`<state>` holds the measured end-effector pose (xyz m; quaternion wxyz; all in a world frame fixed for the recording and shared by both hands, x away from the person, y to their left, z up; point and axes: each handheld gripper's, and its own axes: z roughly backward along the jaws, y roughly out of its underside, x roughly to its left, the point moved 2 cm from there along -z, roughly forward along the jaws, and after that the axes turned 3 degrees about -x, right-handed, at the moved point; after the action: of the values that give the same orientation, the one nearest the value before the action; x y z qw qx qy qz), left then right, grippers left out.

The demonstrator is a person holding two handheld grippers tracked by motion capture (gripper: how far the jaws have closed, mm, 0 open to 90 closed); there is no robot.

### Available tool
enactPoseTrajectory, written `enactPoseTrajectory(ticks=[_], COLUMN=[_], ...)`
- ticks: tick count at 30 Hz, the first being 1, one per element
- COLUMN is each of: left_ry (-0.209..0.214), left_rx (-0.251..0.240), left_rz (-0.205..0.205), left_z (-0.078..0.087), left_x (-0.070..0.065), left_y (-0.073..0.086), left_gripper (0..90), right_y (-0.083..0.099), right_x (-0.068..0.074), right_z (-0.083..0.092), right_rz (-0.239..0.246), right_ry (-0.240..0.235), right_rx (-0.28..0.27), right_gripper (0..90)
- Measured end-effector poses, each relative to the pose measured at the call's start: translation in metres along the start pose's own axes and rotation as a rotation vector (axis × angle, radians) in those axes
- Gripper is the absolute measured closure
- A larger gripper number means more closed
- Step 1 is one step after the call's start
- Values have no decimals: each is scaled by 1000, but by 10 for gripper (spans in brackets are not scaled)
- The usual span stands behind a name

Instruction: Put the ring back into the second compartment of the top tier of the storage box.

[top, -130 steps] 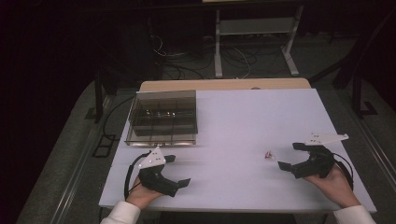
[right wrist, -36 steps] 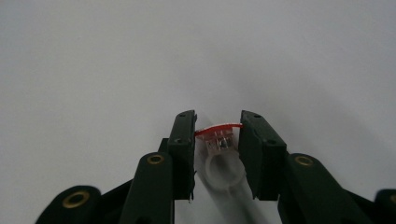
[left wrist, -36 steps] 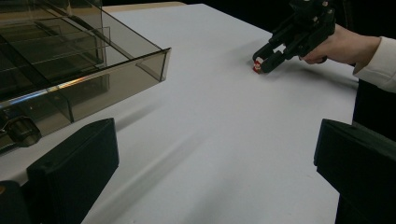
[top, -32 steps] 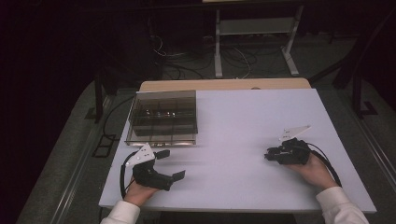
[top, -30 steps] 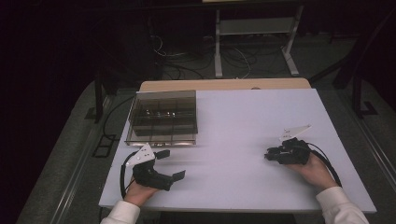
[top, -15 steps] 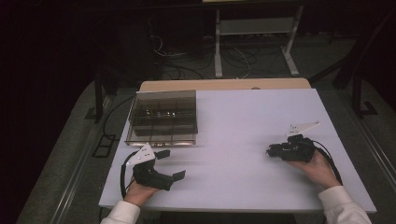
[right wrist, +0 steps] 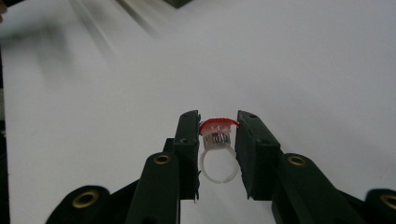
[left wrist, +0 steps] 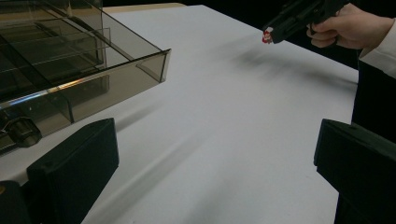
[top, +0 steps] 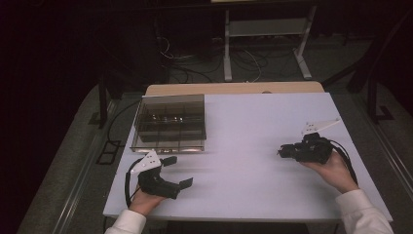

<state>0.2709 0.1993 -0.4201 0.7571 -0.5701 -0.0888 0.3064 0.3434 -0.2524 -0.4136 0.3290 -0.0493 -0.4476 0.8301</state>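
Observation:
A small toy ring (right wrist: pixel 216 140), clear plastic band with a red and white top, is pinched between the two black jaws of my right gripper (right wrist: pixel 217 140). That right gripper (top: pixel 283 151) hangs a little above the white table (top: pixel 253 126) at its right side, and the ring (left wrist: pixel 267 35) shows as a red speck at its tip. My left gripper (top: pixel 178 171) rests near the front left corner, jaws wide apart with nothing between them. A smoky clear compartment box (top: pixel 170 122) stands just beyond it.
The box (left wrist: pixel 70 70) has several divided compartments and lies close to the left gripper's left jaw. A wooden board (top: pixel 234 88) borders the table's far edge. Cables and a metal stand sit on the dark floor behind.
My right gripper has risen off the table with the ring and drifted slightly right. The left gripper has stayed where it was.

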Motion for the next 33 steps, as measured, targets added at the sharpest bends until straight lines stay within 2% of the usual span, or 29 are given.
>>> enactPoseTrajectory(ticks=[15, 33], left_ry=[3, 3], left_rx=[-1, -2], left_rz=[-3, -2], left_z=[0, 1], left_x=[-1, -1], left_y=[0, 0], left_gripper=[0, 0], right_y=[-24, -54], right_x=[5, 17], right_z=[8, -3], right_rz=[11, 63], right_ry=[-14, -44], right_rx=[-28, -26], right_gripper=[700, 700])
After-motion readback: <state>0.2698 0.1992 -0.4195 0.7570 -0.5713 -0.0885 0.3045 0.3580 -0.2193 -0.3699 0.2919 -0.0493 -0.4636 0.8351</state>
